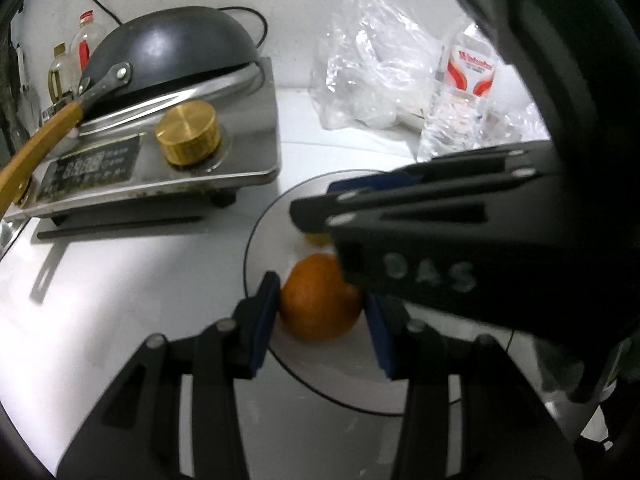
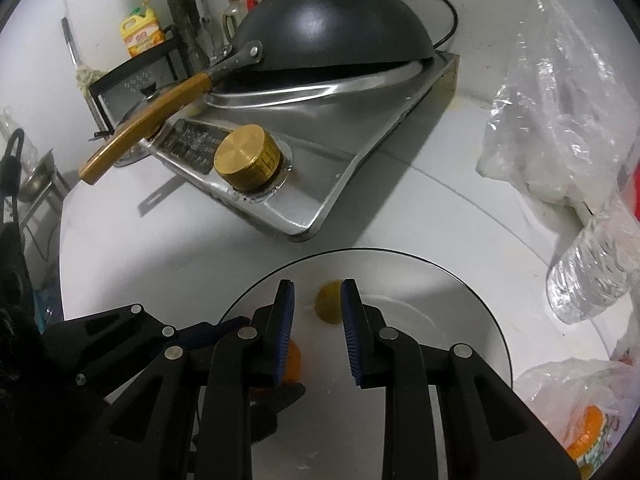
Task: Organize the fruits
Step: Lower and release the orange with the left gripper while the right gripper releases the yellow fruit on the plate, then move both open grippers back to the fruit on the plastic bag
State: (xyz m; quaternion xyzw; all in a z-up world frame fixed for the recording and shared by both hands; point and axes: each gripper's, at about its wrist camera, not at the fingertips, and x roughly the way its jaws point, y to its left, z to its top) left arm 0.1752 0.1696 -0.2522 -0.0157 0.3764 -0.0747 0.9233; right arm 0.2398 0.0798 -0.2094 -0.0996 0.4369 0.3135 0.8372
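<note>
An orange [image 1: 320, 298] rests on the white black-rimmed plate [image 1: 260, 224], between the blue pads of my left gripper [image 1: 320, 316]; the pads sit at its sides with slight gaps, so it looks open around it. In the right wrist view the orange [image 2: 294, 360] shows partly behind the fingers. A small yellow fruit [image 2: 328, 302] lies on the plate [image 2: 460, 280] just beyond my right gripper [image 2: 318, 300], which is open and empty above the plate. The right gripper crosses over the plate in the left wrist view [image 1: 320, 208].
A steel stove [image 2: 320, 184] with a brass knob [image 2: 248, 156] and an upturned black wok [image 2: 332, 28] stands behind the plate. Plastic bags [image 2: 560, 100], a water bottle [image 2: 592, 272] and a bag holding orange fruit [image 2: 588, 424] lie to the right.
</note>
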